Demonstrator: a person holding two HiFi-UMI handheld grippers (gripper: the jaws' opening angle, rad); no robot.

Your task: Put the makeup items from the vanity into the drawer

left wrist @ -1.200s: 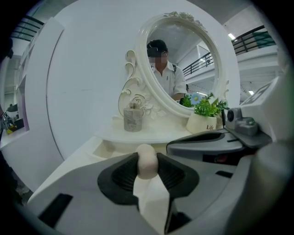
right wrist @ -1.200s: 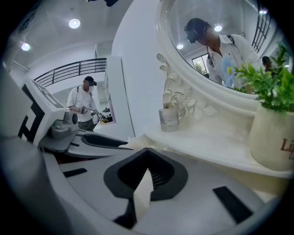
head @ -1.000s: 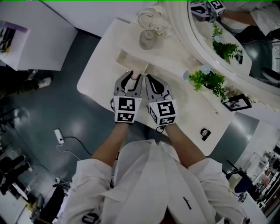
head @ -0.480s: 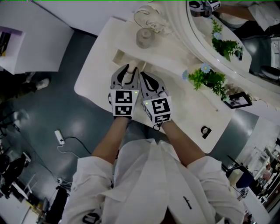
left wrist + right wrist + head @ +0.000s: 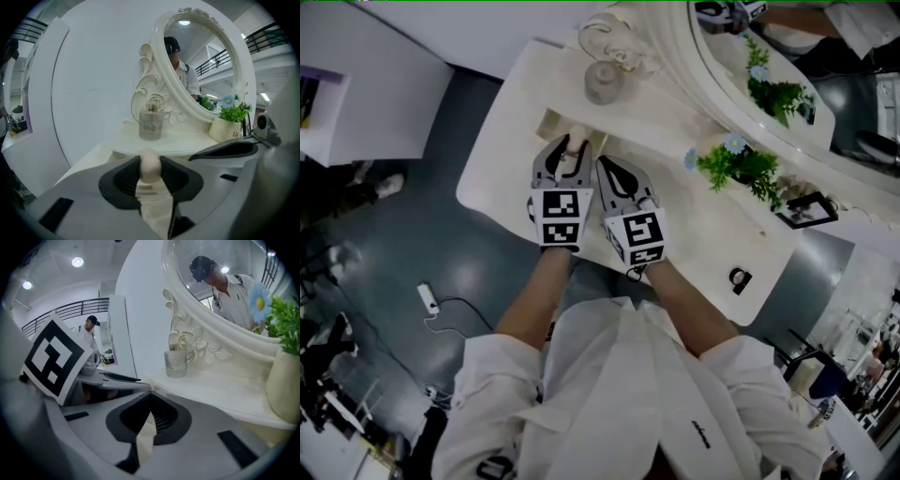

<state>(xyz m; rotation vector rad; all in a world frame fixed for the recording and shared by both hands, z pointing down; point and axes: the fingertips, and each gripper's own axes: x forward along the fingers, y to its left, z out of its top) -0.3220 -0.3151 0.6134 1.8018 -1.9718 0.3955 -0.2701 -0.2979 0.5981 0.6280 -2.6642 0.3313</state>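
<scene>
A beige egg-shaped makeup sponge [image 5: 150,167] sits between the dark pads of my left gripper [image 5: 150,174], which is shut on it. In the head view the left gripper [image 5: 569,156] holds the sponge [image 5: 573,165] at the front edge of the open drawer [image 5: 551,124] in the white vanity [image 5: 511,141]. Close beside it on the right, my right gripper [image 5: 603,165] has its fingers together and holds nothing. In the right gripper view its jaws [image 5: 149,401] meet, with only a thin sliver of the vanity top showing between them.
A glass cup with brushes [image 5: 602,82] stands behind the drawer at the oval mirror's [image 5: 722,94] ornate base. A potted plant [image 5: 741,169], a small picture frame [image 5: 806,211] and a small black object [image 5: 740,279] sit further right on the vanity.
My left gripper has carried the sponge a little further toward the drawer. The right gripper has kept its place beside it.
</scene>
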